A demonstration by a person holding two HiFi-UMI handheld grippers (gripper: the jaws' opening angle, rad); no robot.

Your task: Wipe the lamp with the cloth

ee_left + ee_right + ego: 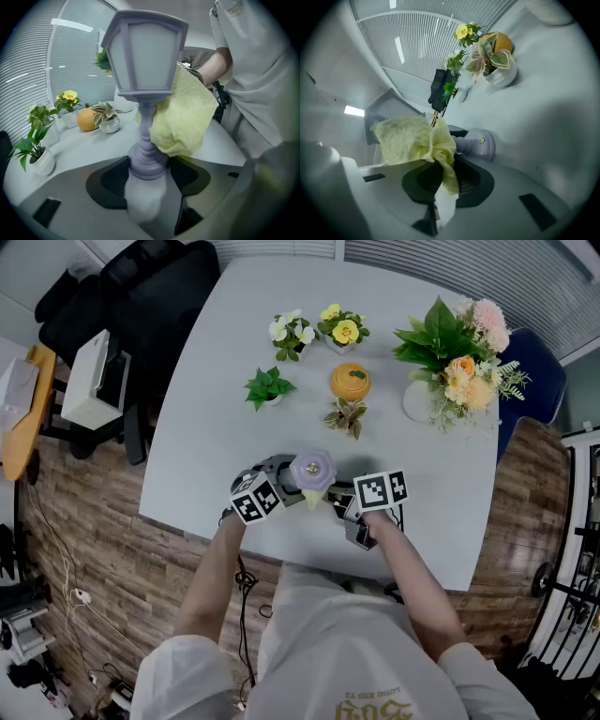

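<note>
At the near edge of the worktop (pixel 412 484), the lamp (pixel 147 56) is gripped by its base in the left tongs (pixel 147 187). The cloth (pixel 412 138) is clamped in the right tongs (pixel 440 183) and held against the stem. If the rub is pushed sideways too hard, the top-heavy lamp could be levered from that low grip and tipped over the edge. Farther back, potted plants (pixel 269 387) and a bouquet (pixel 459 357) are set out. A wooden floor (pixel 112 549) and slatted blinds (pixel 28 70) are seen beyond.

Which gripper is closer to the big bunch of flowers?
Right. The right gripper is below-left of the bouquet; the left gripper is farther left, past the lamp.
</note>
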